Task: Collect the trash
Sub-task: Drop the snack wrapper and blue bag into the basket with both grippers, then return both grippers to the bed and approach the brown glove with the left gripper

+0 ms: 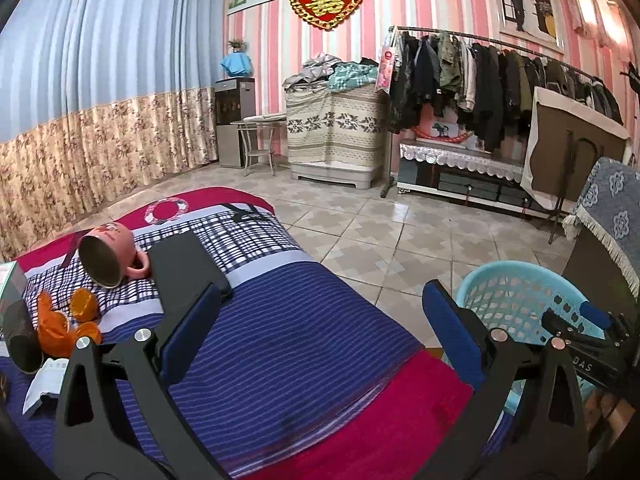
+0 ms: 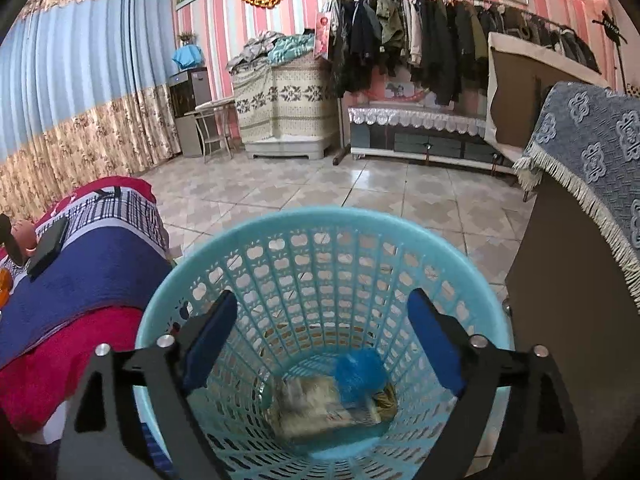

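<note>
Blue-padded jaws of the right hand-held gripper (image 2: pixel 320 344) gape empty above the blue basket (image 2: pixel 224 248), apparently to drop wrappers (image 2: pixel 320 400) in. Left hand-held gripper (image 1: pixel 320 328), wide and empty, faces orange trash (image 1: pixel 60 324) left on the bed (image 1: pixel 288 344).

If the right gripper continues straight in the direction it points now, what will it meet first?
Probably the trash at the bottom of the light blue basket: the open right gripper points down into it, toward a blue crumpled piece and a blurred wrapper. Depth is unclear.
</note>
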Demonstrator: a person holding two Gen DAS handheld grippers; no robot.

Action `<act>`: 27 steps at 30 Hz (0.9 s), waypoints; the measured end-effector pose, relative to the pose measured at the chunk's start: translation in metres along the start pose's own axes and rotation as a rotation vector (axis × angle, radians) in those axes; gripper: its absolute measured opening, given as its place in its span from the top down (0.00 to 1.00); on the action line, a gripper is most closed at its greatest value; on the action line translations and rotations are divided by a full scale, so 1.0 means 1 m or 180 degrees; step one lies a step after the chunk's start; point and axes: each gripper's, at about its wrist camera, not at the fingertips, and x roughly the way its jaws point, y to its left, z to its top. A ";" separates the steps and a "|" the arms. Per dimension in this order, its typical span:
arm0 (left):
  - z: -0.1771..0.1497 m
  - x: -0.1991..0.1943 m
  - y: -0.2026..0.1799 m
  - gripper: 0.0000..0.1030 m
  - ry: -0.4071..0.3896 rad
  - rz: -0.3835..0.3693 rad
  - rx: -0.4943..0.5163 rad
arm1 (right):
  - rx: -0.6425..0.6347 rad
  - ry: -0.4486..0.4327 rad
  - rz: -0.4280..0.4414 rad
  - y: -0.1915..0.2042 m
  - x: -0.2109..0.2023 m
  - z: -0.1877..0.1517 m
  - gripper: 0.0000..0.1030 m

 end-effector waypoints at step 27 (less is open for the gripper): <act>-0.033 -0.139 0.161 0.05 -0.0173 0.0840 -0.0231 | -0.0513 -0.0521 0.0584 0.120 -0.112 0.008 0.08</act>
